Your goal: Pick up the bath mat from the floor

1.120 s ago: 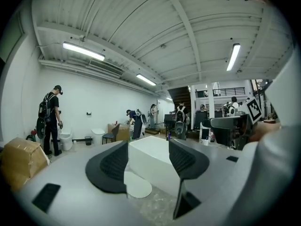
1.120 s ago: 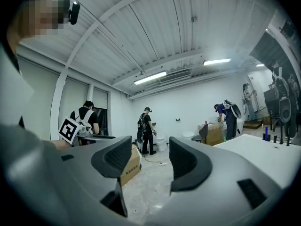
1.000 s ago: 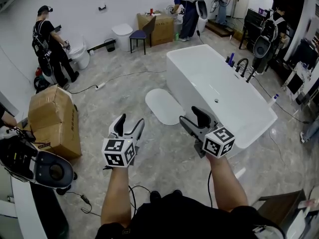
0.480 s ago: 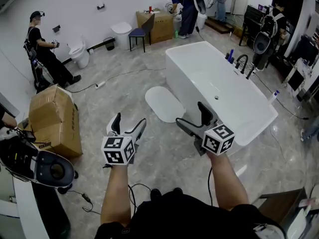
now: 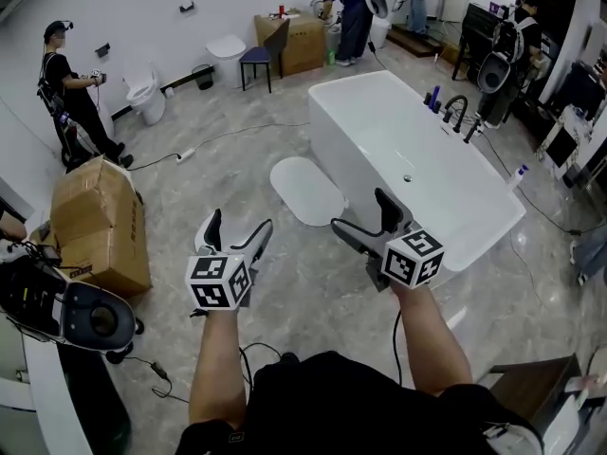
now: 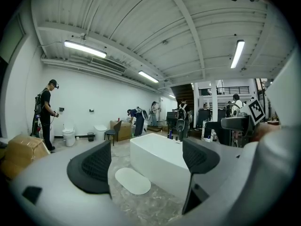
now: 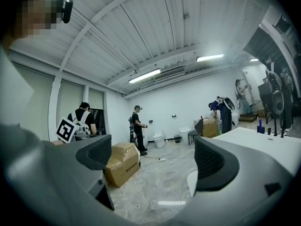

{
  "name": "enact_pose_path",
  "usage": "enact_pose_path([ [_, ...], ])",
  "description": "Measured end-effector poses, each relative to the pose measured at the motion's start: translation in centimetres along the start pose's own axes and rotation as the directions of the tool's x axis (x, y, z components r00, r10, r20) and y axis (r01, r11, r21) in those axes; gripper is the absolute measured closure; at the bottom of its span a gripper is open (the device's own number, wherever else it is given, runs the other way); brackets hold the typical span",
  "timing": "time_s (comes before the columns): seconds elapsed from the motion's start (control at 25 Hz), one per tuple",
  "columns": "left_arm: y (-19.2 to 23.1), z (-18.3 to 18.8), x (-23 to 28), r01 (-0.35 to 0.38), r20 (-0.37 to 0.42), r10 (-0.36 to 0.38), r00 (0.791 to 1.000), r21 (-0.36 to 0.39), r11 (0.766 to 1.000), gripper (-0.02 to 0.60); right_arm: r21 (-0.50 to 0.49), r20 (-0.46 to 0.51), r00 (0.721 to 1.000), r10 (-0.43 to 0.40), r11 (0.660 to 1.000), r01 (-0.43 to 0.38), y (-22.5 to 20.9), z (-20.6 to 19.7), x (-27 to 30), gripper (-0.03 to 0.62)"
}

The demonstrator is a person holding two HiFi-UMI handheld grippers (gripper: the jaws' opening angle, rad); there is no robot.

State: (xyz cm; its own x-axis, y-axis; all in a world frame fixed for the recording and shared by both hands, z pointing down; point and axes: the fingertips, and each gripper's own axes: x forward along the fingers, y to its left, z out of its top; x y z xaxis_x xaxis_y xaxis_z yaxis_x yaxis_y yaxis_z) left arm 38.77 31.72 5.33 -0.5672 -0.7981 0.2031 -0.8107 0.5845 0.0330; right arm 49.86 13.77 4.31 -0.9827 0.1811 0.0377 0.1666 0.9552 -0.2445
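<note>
Flat on the floor [image 5: 218,164], just beside the one white bathtub [image 5: 330,148], lies a single oval bath mat [image 5: 306,190], well ahead of the two grippers, left gripper [image 5: 237,224] and right gripper [image 5: 362,212], whose jaws have just been opening and gape wide, holding nothing.

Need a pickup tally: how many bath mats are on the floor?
1: a white bath mat on the floor beside the bathtub; another could lie hidden behind it.
</note>
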Motion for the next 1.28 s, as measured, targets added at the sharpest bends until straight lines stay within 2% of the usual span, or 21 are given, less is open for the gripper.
enact_pose_path([
  [0.2,-1.5,-0.6,0.4,0.006,-0.002,-0.006,1.000,-0.001,1.000,0.110,0.034,-0.002,1.000,0.015,0.999,-0.015,-0.9,-0.3,-1.0,0.060],
  [0.4,-0.9,-0.8,1.4,0.012,-0.007,-0.012,1.000,-0.004,1.000,0.112,0.044,-0.011,1.000,0.012,0.999,-0.012,-1.8,-0.6,0.0,0.060],
  [0.68,3.0,-1.5,6.2,0.028,-0.015,-0.029,0.999,-0.046,0.999,0.112,0.056,-0.045,0.999,-0.012,0.998,0.015,-4.6,-1.3,4.9,0.060],
  [0.88,7.4,-1.4,11.2,0.044,-0.028,-0.045,0.999,-0.059,0.997,0.112,0.071,-0.059,0.997,-0.058,0.996,0.062,-7.7,-1.5,10.2,0.062],
  [1.28,14.4,-1.7,20.2,0.109,-0.065,-0.115,0.991,-0.087,0.990,0.114,0.100,-0.146,0.986,-0.087,0.990,0.102,-11.0,-3.4,20.3,0.062],
])
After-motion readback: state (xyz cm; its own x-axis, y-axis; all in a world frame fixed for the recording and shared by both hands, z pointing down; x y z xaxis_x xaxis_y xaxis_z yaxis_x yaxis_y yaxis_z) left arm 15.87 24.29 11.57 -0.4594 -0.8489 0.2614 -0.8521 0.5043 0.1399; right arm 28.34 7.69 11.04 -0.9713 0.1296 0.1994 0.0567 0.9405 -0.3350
